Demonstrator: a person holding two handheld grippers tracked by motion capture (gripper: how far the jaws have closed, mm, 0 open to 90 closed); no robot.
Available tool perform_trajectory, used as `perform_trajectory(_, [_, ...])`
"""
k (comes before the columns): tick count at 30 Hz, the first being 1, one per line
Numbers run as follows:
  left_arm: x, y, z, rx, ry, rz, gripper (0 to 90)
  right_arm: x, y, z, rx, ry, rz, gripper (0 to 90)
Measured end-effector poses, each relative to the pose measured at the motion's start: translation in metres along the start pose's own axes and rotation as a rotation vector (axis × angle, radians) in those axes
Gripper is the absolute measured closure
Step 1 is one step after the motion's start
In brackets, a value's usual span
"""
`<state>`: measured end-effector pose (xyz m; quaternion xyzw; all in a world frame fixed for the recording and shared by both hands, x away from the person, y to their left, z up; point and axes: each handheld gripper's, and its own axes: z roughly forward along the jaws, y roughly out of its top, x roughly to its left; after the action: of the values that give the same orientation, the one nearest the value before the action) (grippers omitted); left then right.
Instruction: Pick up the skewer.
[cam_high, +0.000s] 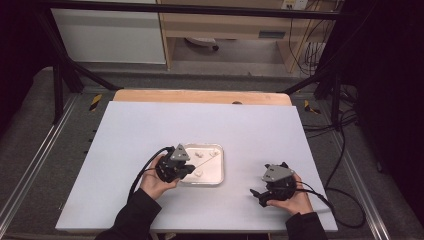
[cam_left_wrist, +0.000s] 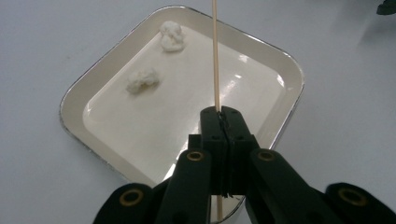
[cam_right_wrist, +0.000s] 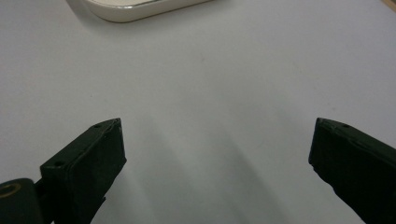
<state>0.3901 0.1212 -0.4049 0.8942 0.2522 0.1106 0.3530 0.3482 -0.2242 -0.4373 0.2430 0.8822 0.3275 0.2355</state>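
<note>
White table (cam_high: 150, 130) on a wooden top, black frame bars (cam_high: 60, 65), cables (cam_high: 345, 150) on grey floor, pale cabinet (cam_high: 107, 35) behind

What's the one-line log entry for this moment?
left gripper: shut on skewer, over tray | right gripper: open, empty | white lumps in tray

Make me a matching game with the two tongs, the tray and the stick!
Things:
1. left tongs
2. right tongs
3. tray
4. stick

States:
A. wide open over the bare white table
B. thin and wooden, reaching out across the tray
C. holds white lumps
D. shut on the stick

Pairs: 1-D, 2-A, 3-C, 4-B
</note>
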Motion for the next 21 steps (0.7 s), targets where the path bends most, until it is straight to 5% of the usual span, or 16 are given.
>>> perform_trajectory(14, [-0.013, 0.019, 0.006, 0.011, -0.024, 0.057, 88.7, 0.017, 0.038, 0.012, 0.000, -0.023, -0.226, 6.6])
perform_trajectory(21, [-0.017, 0.022, 0.007, 0.019, -0.021, 0.069, 88.7, 0.025, 0.049, 0.021, -0.006, -0.067, -0.393, 12.1])
